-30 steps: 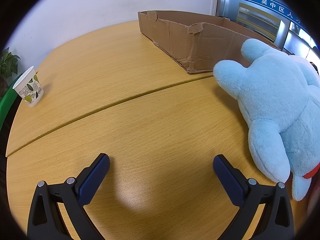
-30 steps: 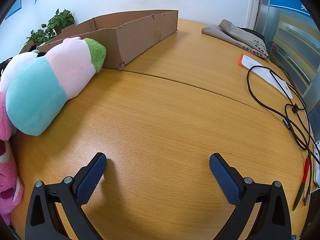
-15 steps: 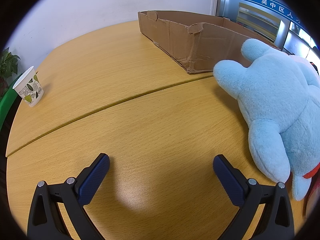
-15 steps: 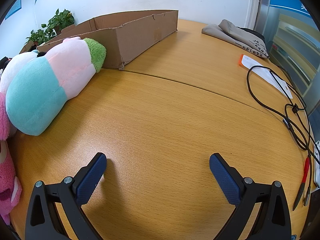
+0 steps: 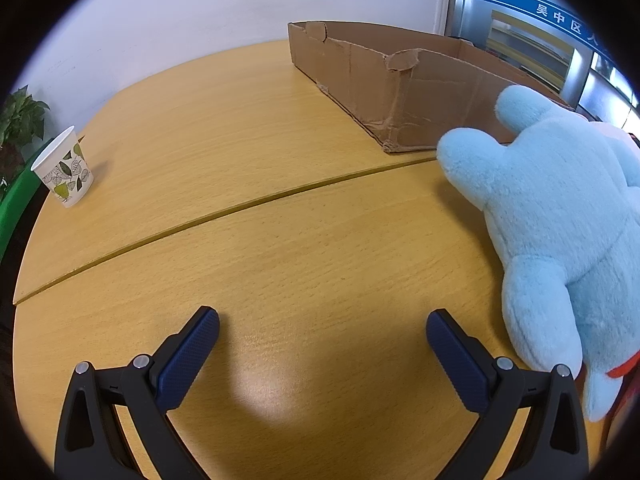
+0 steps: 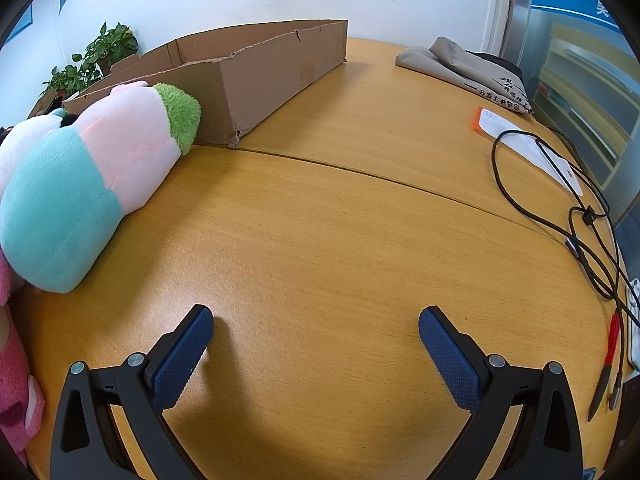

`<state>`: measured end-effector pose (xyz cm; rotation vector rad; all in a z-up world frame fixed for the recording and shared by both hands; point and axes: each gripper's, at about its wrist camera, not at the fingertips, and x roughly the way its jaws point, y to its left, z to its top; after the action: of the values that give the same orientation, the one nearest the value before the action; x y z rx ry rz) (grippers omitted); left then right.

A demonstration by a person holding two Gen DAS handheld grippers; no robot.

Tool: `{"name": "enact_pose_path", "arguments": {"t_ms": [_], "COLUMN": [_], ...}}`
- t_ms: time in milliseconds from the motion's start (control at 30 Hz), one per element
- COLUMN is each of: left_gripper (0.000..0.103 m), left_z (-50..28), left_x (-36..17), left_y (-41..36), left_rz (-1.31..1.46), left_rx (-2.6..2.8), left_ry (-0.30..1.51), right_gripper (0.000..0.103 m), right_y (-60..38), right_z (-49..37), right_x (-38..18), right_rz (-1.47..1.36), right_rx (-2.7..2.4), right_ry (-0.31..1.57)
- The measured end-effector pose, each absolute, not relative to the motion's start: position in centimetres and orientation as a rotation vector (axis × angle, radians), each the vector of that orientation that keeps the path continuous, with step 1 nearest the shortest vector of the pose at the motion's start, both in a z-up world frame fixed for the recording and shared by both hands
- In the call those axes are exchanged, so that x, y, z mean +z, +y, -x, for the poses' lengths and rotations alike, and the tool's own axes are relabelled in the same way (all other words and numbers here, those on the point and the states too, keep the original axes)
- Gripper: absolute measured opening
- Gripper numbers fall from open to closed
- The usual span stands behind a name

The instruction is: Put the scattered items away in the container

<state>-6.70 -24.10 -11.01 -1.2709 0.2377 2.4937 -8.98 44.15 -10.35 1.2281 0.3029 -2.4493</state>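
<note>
My left gripper (image 5: 322, 320): jaws wide, holding nothing, over bare tabletop (image 5: 280, 240).
My right gripper (image 6: 316, 320): likewise.
Blue plush (image 5: 560, 216): touching cardboard box (image 5: 400, 80).

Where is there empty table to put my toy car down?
Bare wood lies between the leaf-print paper cup and the brown cardboard box, and ahead of both open hand-held grippers. It is crowded by the light blue plush toy and near the black cable.

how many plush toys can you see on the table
4, perhaps more hidden: light blue plush by the cardboard box; teal-pink-green plush against the box; white plush behind it; pink plush at the edge.
</note>
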Motion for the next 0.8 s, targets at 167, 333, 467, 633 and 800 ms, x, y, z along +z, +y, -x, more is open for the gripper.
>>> {"name": "enact_pose_path", "arguments": {"t_ms": [167, 333, 467, 633, 800], "left_gripper": [0.103, 0.103, 0.103, 0.103, 0.103], "left_z": [7.2, 7.4, 7.6, 8.2, 8.0], "left_x": [-11.2, -10.9, -10.9, -10.6, -10.5], "left_y": [-24.2, -24.1, -23.8, -23.3, -23.4], "left_rz": [1.272, 1.283, 1.285, 1.290, 1.299], "left_rx": [2.498, 2.518, 2.518, 2.527, 2.527], "left_ry": [0.240, 0.239, 0.242, 0.234, 0.239], "right_gripper": [0.103, 0.103, 0.103, 0.103, 0.103], "right_y": [44.1, 44.0, 44.0, 44.0, 44.0], "right_z": [8.9, 8.9, 8.9, 8.9, 8.9], "right_x": [-10.4, -10.4, -10.4, -10.4, -10.4], "right_rz": [-1.229, -1.231, -1.231, -1.231, -1.231], "right_rx": [-2.451, -2.453, -2.453, -2.453, -2.453], "right_ry": [0.301, 0.299, 0.299, 0.299, 0.299]}}
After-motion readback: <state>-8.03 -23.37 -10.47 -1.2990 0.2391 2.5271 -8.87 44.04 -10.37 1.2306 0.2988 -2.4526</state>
